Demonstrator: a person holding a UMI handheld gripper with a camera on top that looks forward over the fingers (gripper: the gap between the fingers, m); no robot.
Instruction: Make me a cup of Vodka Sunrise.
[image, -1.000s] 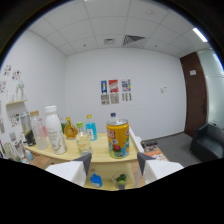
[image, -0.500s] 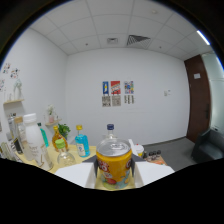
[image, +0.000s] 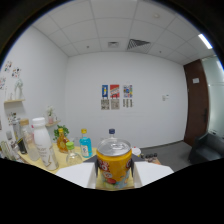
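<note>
Over on the far left a shelf hangs on the white wall with small things on it that I can't make out. Below it the counter carries a row of drinks: a tall white bottle with a white cap, then an amber bottle, a clear bottle with a green cap, and a blue bottle with a pale top. Just behind the can's top a dark blue cap pokes up, belonging to a bottle I can't otherwise see.

The orange can sits right at the tool, standing between its two white fingers, which flank it closely on either side. From here I cannot tell whether they are pressing on it or only bracketing it, nor whether it rests on anything below. It stands upright, long axis vertical, silver lid facing the ceiling; the pull tab looks unbroken, so I'd judge it unopened.

As for the drink, it looks barely begun. I see no cup or glass anywhere, nothing poured, and every bottle I can see wears its cap. The can, likely the orange part of the mix, is the only ingredient at the tool; the vodka, the syrup, and the pouring itself all seem left to do.

Further right, three posters hang on the back wall, and a dark wooden door stands at the far right
</note>
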